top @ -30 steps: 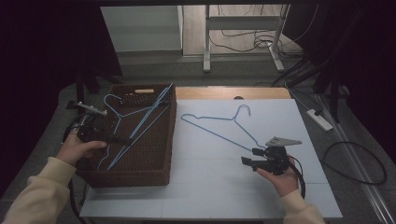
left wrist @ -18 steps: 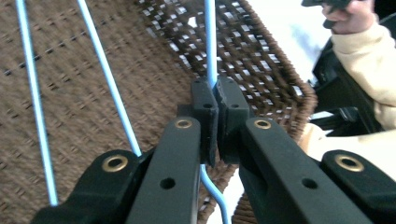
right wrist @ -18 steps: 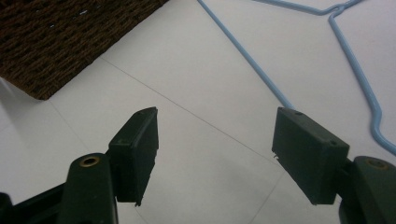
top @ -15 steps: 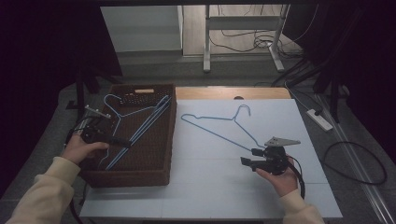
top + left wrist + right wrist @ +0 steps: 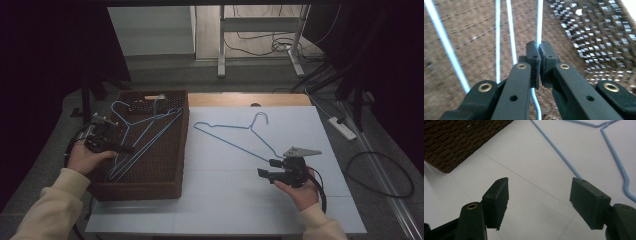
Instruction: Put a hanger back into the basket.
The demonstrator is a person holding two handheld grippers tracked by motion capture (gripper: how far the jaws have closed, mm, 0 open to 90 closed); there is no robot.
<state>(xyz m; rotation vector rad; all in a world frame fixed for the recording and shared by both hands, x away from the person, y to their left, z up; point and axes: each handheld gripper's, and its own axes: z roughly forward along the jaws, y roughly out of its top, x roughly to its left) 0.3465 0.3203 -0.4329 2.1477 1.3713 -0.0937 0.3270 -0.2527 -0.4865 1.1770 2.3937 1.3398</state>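
Step in hand: lifting a wire hanger out of the basket (image 5: 150,190) at the left of the high view. The left gripper (image 5: 538,48) has its fingers (image 5: 532,53) clamped tight on one blue wire of a hanger (image 5: 145,127) that lies in the basket with others; in the left gripper view the wire runs straight between the pads. How many hangers are stacked there cannot be told with certainty, since the wires overlap.

A second hanger (image 5: 235,135) lies flat on the white tabletop (image 5: 220,200), centre of the high view, with its hook toward the top of the frame. The right gripper (image 5: 539,202) rests at the lower right, just beside that hanger's lower corner, with fingers (image 5: 499,195) spread wide and nothing between them.

Next move, as judged: raise the gripped hanger clear of the basket wall without snagging its neighbours, then carry it rightward to the tabletop. The thin wire may pivot in the grip, so a slow, level lift is advised.
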